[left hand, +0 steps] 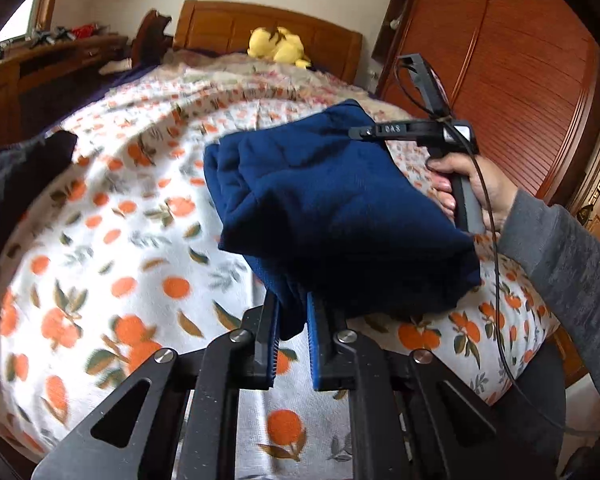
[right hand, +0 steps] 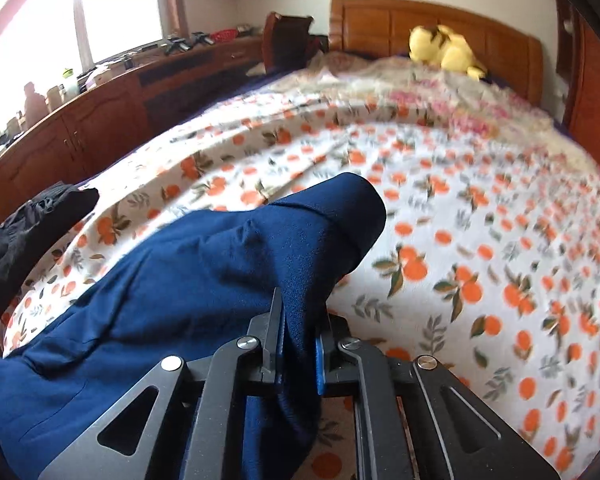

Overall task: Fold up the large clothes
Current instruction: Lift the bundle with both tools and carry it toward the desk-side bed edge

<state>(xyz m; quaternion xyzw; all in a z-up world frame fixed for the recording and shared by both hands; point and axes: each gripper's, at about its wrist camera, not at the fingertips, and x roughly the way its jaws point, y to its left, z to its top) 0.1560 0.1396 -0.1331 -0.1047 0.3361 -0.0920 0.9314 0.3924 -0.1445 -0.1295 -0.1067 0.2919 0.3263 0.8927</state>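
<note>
A dark blue garment [left hand: 320, 200] hangs folded and bunched above the orange-print bedspread [left hand: 112, 240]. My left gripper [left hand: 292, 312] is shut on its near lower edge, with cloth pinched between the blue pads. The right gripper [left hand: 360, 133] shows in the left wrist view at the garment's far right corner, held by a hand in a grey sleeve [left hand: 560, 248]. In the right wrist view my right gripper [right hand: 298, 320] is shut on a thick fold of the blue garment [right hand: 188, 280], which drapes down to the left.
A dark grey garment [right hand: 24, 232] lies at the bed's left edge. A yellow plush toy [left hand: 278, 46] sits by the wooden headboard [right hand: 440, 20]. A wooden wardrobe [left hand: 500, 60] stands on the right, and a low cabinet [right hand: 100, 112] with clutter runs under the window.
</note>
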